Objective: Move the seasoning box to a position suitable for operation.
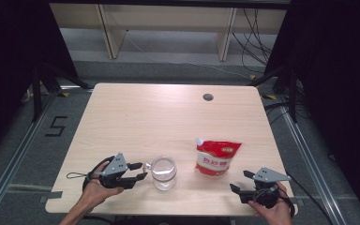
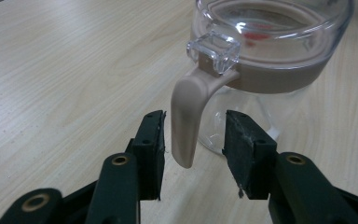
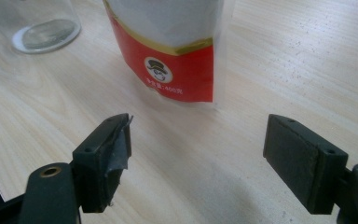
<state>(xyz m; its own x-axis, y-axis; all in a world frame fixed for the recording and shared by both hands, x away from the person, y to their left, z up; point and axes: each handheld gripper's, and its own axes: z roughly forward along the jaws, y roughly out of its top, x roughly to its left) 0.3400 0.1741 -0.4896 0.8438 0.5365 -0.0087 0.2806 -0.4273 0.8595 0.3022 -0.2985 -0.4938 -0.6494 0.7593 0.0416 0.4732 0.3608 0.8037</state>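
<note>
Pale wood grain runs across the table (image 1: pixel 136 112) in front of you, with grey floor and a dark curtain beyond it. Your left hand (image 1: pixel 96 190) comes in low from the near edge, wrist bent so that the left gripper (image 1: pixel 139 171) lies nearly level and points sideways at the glass jug (image 1: pixel 163 172). Its jaws stand apart on either side of the jug's beige handle (image 2: pixel 186 126): in the left gripper view the handle hangs down between the two black pads, close to the left one, with a clear gap to the right one, and the pads do not press on it. Your right hand (image 1: pixel 274 206) rests at the near right corner of the table, holding the right gripper (image 1: pixel 241 182) low and level. Its jaws are spread wide with nothing between them, and the red and white pouch (image 3: pixel 172 51) stands upright just ahead of them, apart from the pads; the jug's base sits farther off, beyond the left jaw.
</note>
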